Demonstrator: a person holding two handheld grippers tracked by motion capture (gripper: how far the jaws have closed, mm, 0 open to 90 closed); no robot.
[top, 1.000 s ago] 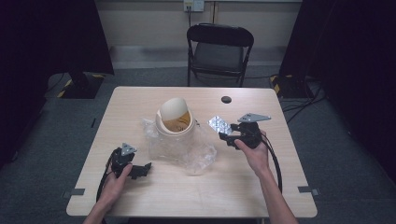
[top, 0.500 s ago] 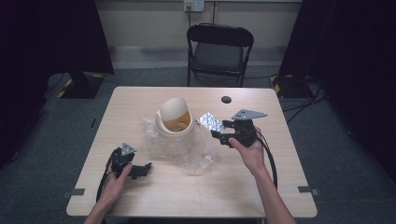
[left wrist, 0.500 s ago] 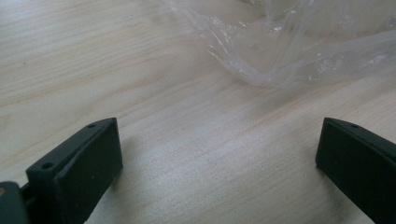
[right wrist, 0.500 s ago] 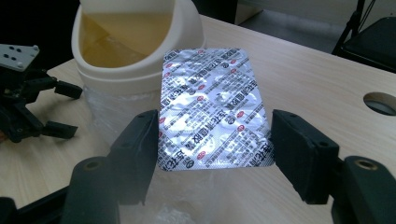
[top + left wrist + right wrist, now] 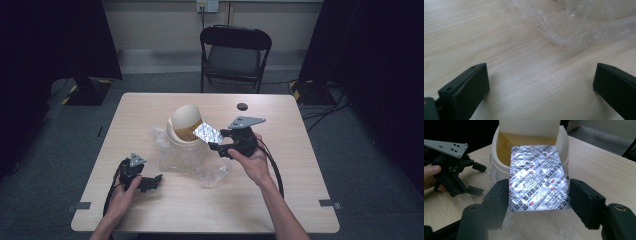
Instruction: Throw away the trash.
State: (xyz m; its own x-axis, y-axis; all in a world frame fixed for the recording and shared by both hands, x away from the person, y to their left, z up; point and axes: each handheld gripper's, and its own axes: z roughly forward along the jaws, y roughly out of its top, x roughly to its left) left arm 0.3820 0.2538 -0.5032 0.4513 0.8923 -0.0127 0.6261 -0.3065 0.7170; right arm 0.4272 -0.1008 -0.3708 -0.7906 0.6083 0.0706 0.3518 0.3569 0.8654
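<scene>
The right gripper (image 5: 539, 195) has its jaws closed on the two long edges of a silver pill sheet (image 5: 537, 177), held at the mouth of a cream bin (image 5: 184, 125) on clear plastic wrap (image 5: 187, 160). The left gripper (image 5: 541, 82) rests on the worktop (image 5: 280, 190), jaws wide apart, holding nothing, near the wrap.

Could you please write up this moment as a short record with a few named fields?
Surface: wooden table
Right tool: shut on the blister pack, holding it at the mouth of the bin
Bin: small cream swing-lid bin, standing on a clear plastic bag
Left tool: open, low over bare table, near the bag's edge
Other: small dark round object near the far edge; folding chair beyond the table
</scene>
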